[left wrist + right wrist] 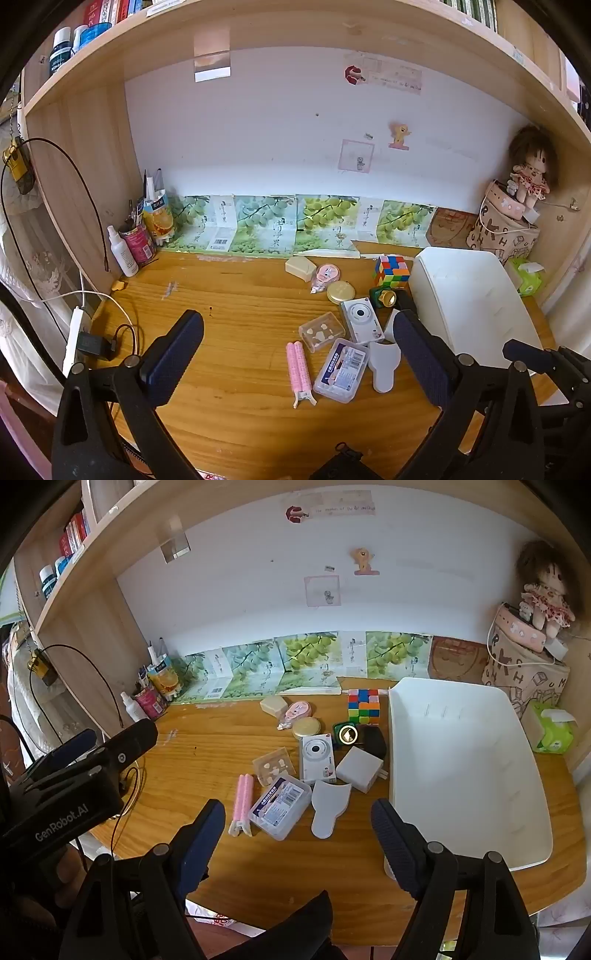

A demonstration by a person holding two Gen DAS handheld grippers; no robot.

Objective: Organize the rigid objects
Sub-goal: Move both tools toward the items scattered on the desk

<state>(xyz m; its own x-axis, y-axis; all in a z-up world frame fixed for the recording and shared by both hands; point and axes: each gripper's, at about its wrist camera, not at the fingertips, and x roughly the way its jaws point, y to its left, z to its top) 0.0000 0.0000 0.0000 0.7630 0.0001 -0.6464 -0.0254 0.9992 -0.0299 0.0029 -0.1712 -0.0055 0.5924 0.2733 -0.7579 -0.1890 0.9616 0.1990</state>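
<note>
left wrist view hides part of the clutter: the left gripper has its right finger in front of the white block and the dark object beside the white tray, and only the right wrist view shows that white block and the black object clearly. the print on the clear labelled box is too small to read. what sits inside the small clear case shows only as pale shapes. the desk edge and the lower part of both views are cut off by the gripper frames.

the white tray lies on the right side of the desk and looks empty, its rim just beside the loose things. those things lie in a cluster left of it: rubik's cube, white camera, gold round tin, pink tape dispenser, beige block, pink clip, grey scoop-shaped piece, and a green object with a gold ring. a cup of pens stands in the far left corner.

the jaws of both grippers stand wide apart, holding nothing; the right gripper hovers above the near desk edge.
</note>
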